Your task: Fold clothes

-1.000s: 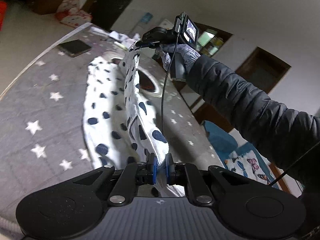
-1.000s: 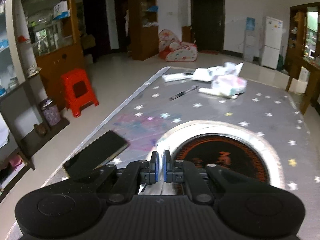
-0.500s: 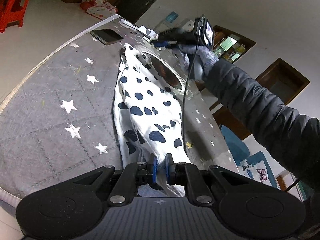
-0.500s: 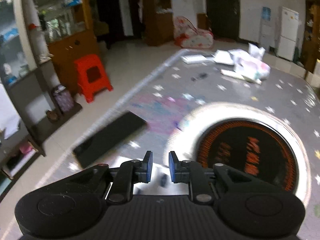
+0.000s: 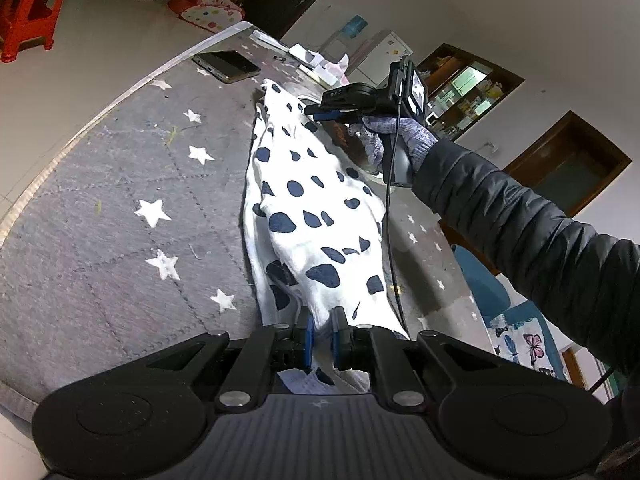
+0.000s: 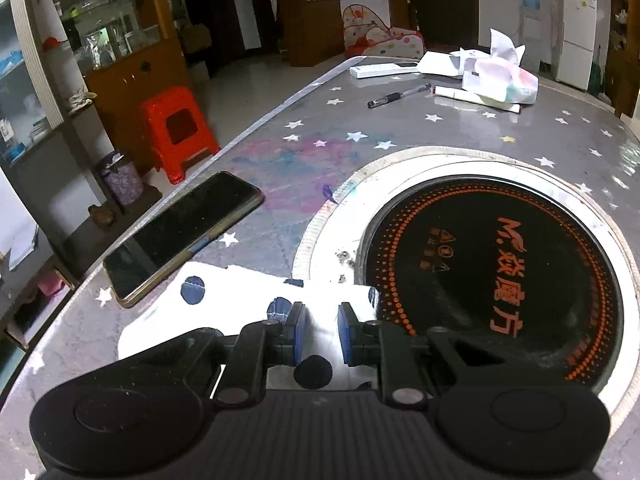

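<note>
The left gripper (image 5: 320, 334), a black two-finger claw with blue pads, has its jaws slightly parted around a bunched corner of a white cloth garment with dark blue spots (image 5: 312, 216); whether the pads actually press the cloth cannot be told. The garment lies in a long, narrow, doubled strip on a grey table cover printed with white stars (image 5: 120, 184), running from the left gripper to the far end. There the right gripper (image 6: 320, 334), of the same black and blue make, hangs just above the other end of the cloth with its jaws parted and nothing pinched between them; spotted fabric shows beneath and ahead of its pads. A gloved hand (image 5: 394, 136) in a dark padded sleeve carries it. Beside this end lie a black smartphone (image 6: 180, 236) and a round black cooktop with orange markings (image 6: 492, 276), set in a white ring, which the cloth's edge touches. The scene fits either an end just laid down or one about to be picked up. To fold well, both ends should lie flat and square, the edges lined up, and the fabric kept off the phone.
</note>
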A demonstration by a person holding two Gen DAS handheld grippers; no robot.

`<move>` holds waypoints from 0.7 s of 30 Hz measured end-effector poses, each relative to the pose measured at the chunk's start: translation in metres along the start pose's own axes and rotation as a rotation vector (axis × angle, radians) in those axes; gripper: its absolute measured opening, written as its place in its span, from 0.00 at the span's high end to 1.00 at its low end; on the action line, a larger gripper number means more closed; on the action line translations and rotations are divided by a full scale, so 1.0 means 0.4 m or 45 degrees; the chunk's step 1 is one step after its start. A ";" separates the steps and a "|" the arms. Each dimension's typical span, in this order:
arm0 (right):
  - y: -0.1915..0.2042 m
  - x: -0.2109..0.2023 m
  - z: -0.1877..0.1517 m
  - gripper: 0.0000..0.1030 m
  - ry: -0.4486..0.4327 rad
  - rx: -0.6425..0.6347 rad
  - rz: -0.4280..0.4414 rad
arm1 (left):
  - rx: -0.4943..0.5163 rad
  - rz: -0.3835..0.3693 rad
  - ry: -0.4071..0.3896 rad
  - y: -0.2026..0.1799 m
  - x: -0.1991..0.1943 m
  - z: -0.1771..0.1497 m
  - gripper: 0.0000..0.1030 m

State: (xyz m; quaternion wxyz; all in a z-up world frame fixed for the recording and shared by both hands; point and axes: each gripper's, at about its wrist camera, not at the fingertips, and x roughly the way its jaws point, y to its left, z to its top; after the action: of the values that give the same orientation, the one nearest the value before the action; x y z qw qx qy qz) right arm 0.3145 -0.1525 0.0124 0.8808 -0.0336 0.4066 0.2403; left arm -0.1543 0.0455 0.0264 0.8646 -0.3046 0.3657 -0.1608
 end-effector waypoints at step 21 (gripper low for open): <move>-0.014 0.007 -0.005 0.68 -0.027 -0.001 0.049 | -0.015 0.026 0.027 0.016 -0.002 -0.006 0.90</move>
State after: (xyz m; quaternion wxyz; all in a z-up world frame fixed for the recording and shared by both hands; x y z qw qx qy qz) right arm 0.3171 -0.1569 0.0083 0.8803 -0.0235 0.3976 0.2578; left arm -0.1563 0.0499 0.0214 0.8605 -0.3041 0.3789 -0.1531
